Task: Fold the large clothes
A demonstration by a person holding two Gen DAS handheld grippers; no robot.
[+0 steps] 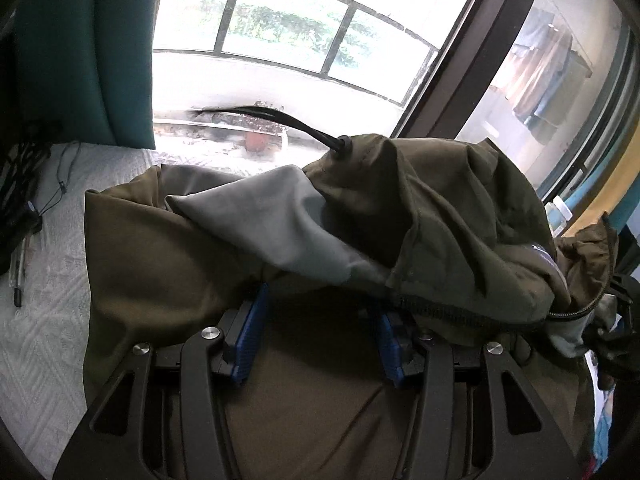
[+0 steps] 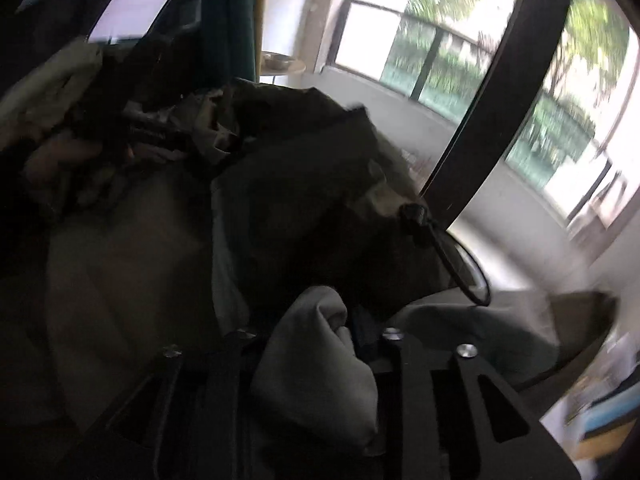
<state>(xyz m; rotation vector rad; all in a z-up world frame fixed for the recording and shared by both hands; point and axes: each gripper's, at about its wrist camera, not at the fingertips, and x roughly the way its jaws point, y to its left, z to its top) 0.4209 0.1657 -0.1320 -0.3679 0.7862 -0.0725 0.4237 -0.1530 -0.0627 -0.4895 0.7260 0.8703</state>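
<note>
1. White quilted bedspread (image 1: 40, 320) as the work surface, with a pen (image 1: 18, 276) lying at its left edge.
2. Left gripper (image 1: 320, 340): blue pads (image 1: 252, 336) spread well apart, tips tucked under a heaped fold of the olive jacket (image 1: 160, 260), nothing pinched between them.
3. Right gripper (image 2: 312, 344): grey lining (image 2: 316, 360) wadded up between its arms; fingertips buried in cloth and in a dark, blurred view, so cannot tell whether clamped or apart.
4. Jacket bunched in a raised mound over both tools, partly inside out, grey lining (image 1: 260, 216) showing, zipper (image 1: 460, 312) undone along the right edge, hood drawcord toggle (image 1: 344, 142) sticking out on top.
5. Judged barely begun: no flat spread, no aligned sleeves, no clean crease anywhere. Left to do: shake out, lay flat on the bedspread, turn in sleeves and hood, fold in halves.
6. Beyond: teal curtain (image 1: 80, 60), bright window (image 1: 280, 32), laundry (image 1: 540, 76) hanging outside.
</note>
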